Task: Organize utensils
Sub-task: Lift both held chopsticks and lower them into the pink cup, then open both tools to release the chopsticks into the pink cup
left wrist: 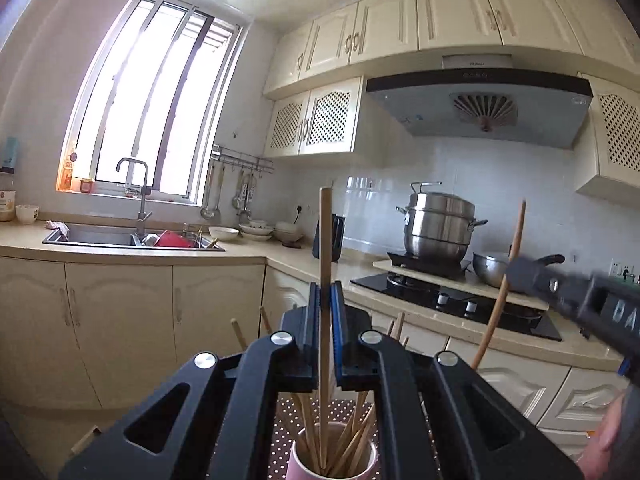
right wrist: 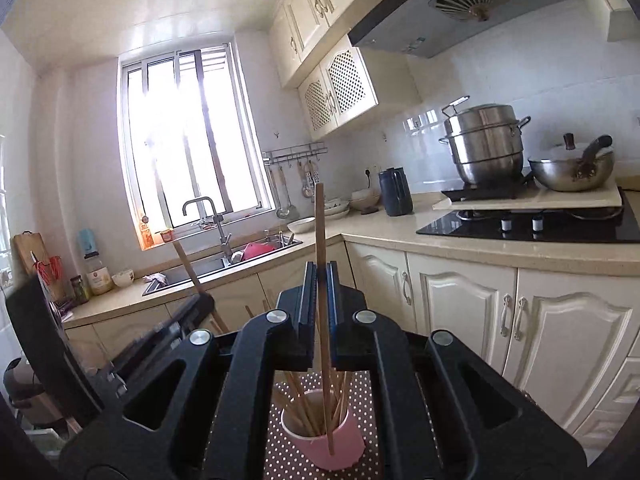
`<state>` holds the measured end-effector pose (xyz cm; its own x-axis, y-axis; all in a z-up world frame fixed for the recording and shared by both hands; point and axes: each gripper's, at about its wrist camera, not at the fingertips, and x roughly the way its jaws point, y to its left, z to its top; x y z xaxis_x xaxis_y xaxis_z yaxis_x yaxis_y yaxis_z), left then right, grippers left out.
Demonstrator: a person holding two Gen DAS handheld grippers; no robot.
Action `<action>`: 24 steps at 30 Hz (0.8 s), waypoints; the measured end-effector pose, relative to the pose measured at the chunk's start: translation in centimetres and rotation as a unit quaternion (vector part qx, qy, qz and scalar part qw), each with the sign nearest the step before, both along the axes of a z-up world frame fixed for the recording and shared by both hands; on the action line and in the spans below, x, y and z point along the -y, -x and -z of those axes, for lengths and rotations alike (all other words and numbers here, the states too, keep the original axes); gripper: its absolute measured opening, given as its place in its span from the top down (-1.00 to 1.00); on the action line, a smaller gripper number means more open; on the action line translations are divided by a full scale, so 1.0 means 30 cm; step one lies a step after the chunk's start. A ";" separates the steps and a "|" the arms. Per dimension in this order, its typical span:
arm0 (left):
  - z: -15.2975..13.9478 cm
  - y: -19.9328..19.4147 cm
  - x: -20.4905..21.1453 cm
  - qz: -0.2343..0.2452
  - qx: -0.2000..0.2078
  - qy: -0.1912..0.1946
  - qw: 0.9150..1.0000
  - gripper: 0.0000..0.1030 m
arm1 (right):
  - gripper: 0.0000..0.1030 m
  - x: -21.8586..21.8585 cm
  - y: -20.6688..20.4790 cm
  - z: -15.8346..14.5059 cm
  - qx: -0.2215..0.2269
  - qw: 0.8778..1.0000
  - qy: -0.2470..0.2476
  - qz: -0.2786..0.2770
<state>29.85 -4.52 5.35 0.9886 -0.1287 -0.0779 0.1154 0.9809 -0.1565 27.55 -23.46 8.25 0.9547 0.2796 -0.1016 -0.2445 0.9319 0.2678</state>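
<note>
Bright light comes in through a big window above the sink. Cream cupboards hang on white walls. A shiny pot sits on the black stove.

pink cup: bottom cut off by left view's lower edge
right gripper: motion-blurred in left view
dotted mat: mostly hidden behind gripper frame

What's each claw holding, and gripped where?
Left claw: one chopstick, pinched around mid-length. Right claw: another chopstick, also mid-length. Both upright above the pink cup.
</note>
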 end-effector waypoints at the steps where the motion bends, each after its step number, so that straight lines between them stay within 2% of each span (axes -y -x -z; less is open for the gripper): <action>1: 0.011 -0.003 -0.001 -0.002 -0.003 -0.002 1.000 0.89 | 0.90 -0.009 -0.009 -0.005 0.004 1.000 0.001 -0.002; 7: 0.079 -0.046 -0.032 -0.005 -0.042 0.011 0.999 0.88 | 0.90 -0.050 -0.064 0.017 0.011 1.000 0.006 -0.007; 13: 0.146 -0.079 -0.062 -0.008 -0.074 0.011 0.997 0.88 | 0.90 -0.103 -0.135 0.158 -0.059 0.997 0.046 -0.020; 16: 0.182 -0.086 -0.067 -0.001 -0.093 -0.008 0.996 0.86 | 0.90 -0.113 -0.165 0.251 -0.112 0.992 0.060 -0.025; 17: 0.192 -0.085 -0.066 0.002 -0.099 -0.013 0.995 0.73 | 0.89 -0.109 -0.175 0.284 -0.131 0.989 0.057 -0.029; 18: 0.205 -0.081 -0.067 0.008 -0.106 -0.020 0.994 0.43 | 0.89 -0.111 -0.181 0.308 -0.146 0.987 0.058 -0.032; 19: 0.213 -0.076 -0.069 0.010 -0.107 -0.023 0.994 0.32 | 0.89 -0.113 -0.186 0.332 -0.162 0.985 0.059 -0.031; 22: 0.234 -0.040 -0.074 0.011 -0.102 -0.032 0.994 0.27 | 0.87 -0.101 -0.183 0.384 -0.185 0.981 0.052 -0.035; 23: 0.238 -0.027 -0.072 0.004 -0.100 -0.039 0.994 0.25 | 0.80 -0.098 -0.180 0.393 -0.190 0.980 0.051 -0.036; 24: 0.239 -0.020 -0.072 0.002 -0.099 -0.041 0.994 0.22 | 0.55 -0.090 -0.173 0.399 -0.197 0.979 0.050 -0.029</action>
